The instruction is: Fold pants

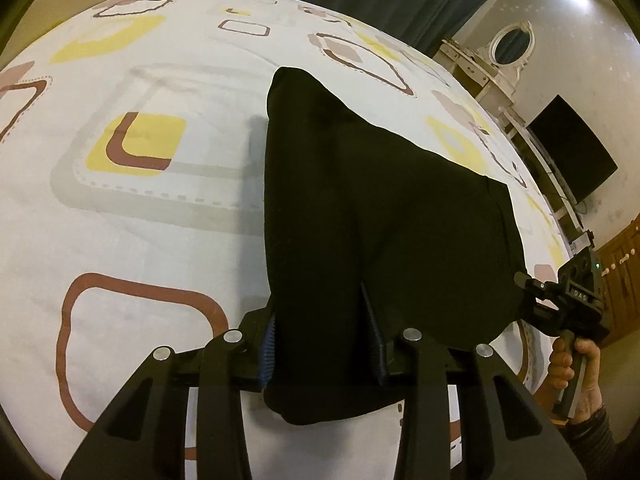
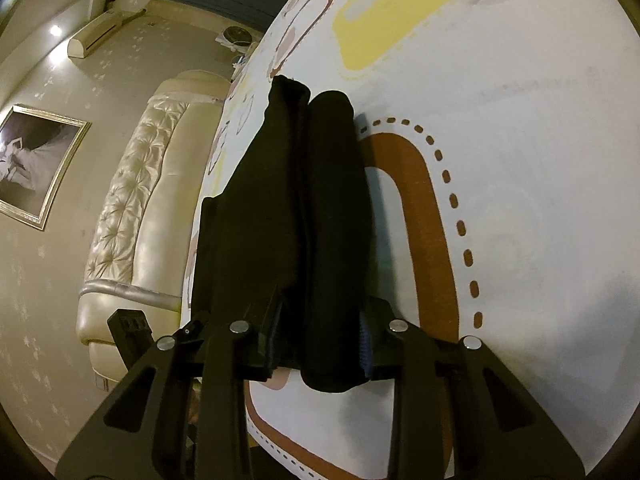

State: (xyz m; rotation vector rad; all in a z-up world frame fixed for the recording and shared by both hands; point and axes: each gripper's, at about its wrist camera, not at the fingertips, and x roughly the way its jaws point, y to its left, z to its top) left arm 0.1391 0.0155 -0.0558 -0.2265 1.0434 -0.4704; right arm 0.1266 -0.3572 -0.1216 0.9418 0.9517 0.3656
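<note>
Pants [image 1: 372,216] lay lengthwise on the patterned bedsheet [image 1: 132,216], legs already doubled into a narrow strip. Left gripper [image 1: 320,344] and right gripper [image 2: 320,344] each pinched the near edge, lifted. Judged partway: cross fold toward the far end remained

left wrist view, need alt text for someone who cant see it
A left gripper clamps the near edge of black fabric pants spread on a white bedsheet with yellow and brown squares. At right, a hand holds the right gripper on the pants' other corner.
</note>
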